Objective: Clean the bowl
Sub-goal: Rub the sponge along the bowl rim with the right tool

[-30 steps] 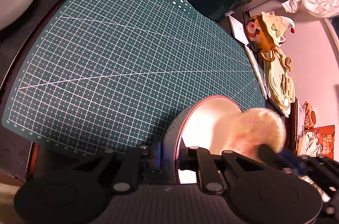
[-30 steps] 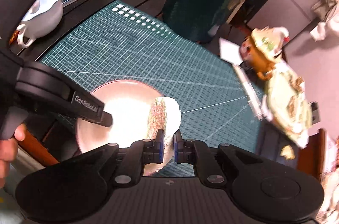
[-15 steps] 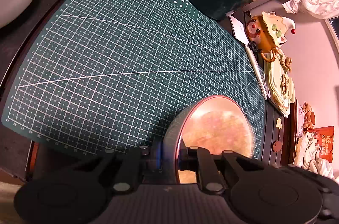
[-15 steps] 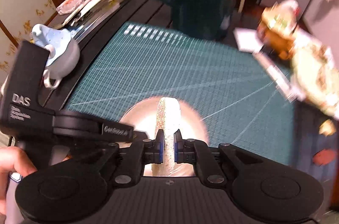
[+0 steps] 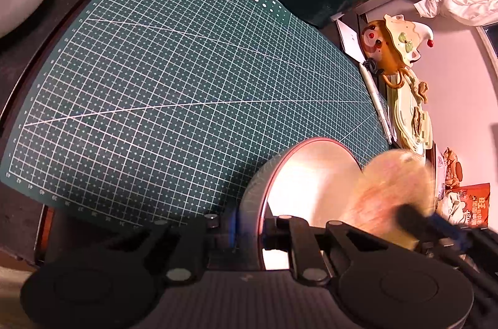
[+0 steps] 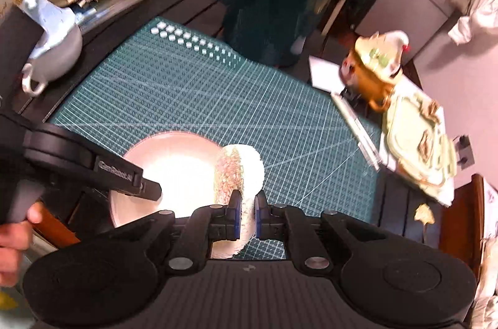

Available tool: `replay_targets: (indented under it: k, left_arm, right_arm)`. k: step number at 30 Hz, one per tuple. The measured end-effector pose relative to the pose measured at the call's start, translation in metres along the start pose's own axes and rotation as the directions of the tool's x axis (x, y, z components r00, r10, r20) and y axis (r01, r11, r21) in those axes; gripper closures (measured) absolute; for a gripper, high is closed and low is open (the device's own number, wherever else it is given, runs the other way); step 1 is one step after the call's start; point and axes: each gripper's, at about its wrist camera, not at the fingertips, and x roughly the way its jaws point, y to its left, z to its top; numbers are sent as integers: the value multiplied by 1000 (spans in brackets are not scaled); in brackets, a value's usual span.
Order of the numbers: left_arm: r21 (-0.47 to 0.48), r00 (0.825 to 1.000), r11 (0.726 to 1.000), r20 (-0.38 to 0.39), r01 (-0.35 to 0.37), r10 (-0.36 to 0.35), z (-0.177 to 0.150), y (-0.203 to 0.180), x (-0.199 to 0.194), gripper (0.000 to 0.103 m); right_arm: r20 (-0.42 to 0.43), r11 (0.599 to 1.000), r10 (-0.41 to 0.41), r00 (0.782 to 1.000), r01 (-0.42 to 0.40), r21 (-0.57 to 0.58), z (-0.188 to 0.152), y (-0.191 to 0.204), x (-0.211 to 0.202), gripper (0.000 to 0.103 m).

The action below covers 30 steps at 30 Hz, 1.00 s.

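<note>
Swept back across the bowl (image 5: 306, 173) since half a second ago, the round scrubbing sponge (image 6: 239, 170) is seen again at the right side of the bowl's inside, where the left wrist view shows it only as a pale, motion-blurred disc; in the frame before, the bowl's inside was bare in that view. The sponge is pinched on edge between the closed jaws of the right gripper (image 6: 246, 215), its speckled scouring face turned toward the bowl's centre and its white pile facing outward. The bowl itself has not shifted: it is held tipped up on its edge at the near right corner of the green cutting mat (image 5: 174, 74), its rim clamped between the nearly closed jaws of the left gripper (image 5: 249, 231), one finger outside the wall and one inside. A hand (image 6: 12, 235) is visible at the lower left of the right wrist view, wrapped around the left gripper's handle. Whether the sponge presses on the bowl's surface or passes just above it cannot be settled from the blurred view, though contact looks likely. From the back-and-forth placement of the sponge, the scrubbing stage is judged to be under way, with the inside being worked in repeated strokes. No residue can be made out on the glare-lit interior, so how much cleaning remains cannot be told.
</note>
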Motion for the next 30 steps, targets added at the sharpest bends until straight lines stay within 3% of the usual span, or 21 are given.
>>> replay_targets:
  k: [3, 5, 9, 13, 18, 22, 30]
  left_arm:
    - [0, 1000, 1000, 1, -2, 2, 0, 0, 0, 90]
    - [0, 1000, 1000, 2, -1, 1, 0, 0, 0, 90]
    - [1, 1000, 1000, 1, -1, 1, 0, -3, -1, 90]
    - [2, 1000, 1000, 0, -4, 4, 0, -4, 0, 90]
    - [-1, 1000, 1000, -1, 3, -3, -1, -7, 0, 90]
    - [-2, 1000, 1000, -2, 4, -4, -2, -9, 1, 89]
    - [3, 1000, 1000, -3, -3, 3, -2, -7, 1, 89]
  right_arm:
    - [54, 999, 10, 998, -11, 30, 7, -8, -18, 95]
    - [75, 995, 69, 995, -74, 72, 11, -15, -22, 95]
    - [26, 976, 184, 983, -186, 117, 10, -6, -4, 95]
    - [-58, 971, 216, 975, -208, 122, 2, 13, 27, 95]
    - [-82, 994, 102, 991, -99, 44, -1, 26, 36, 96]
    - [-85, 999, 31, 996, -29, 19, 1, 14, 33, 96]
    - [19, 998, -28, 999, 27, 53, 8, -14, -7, 95]
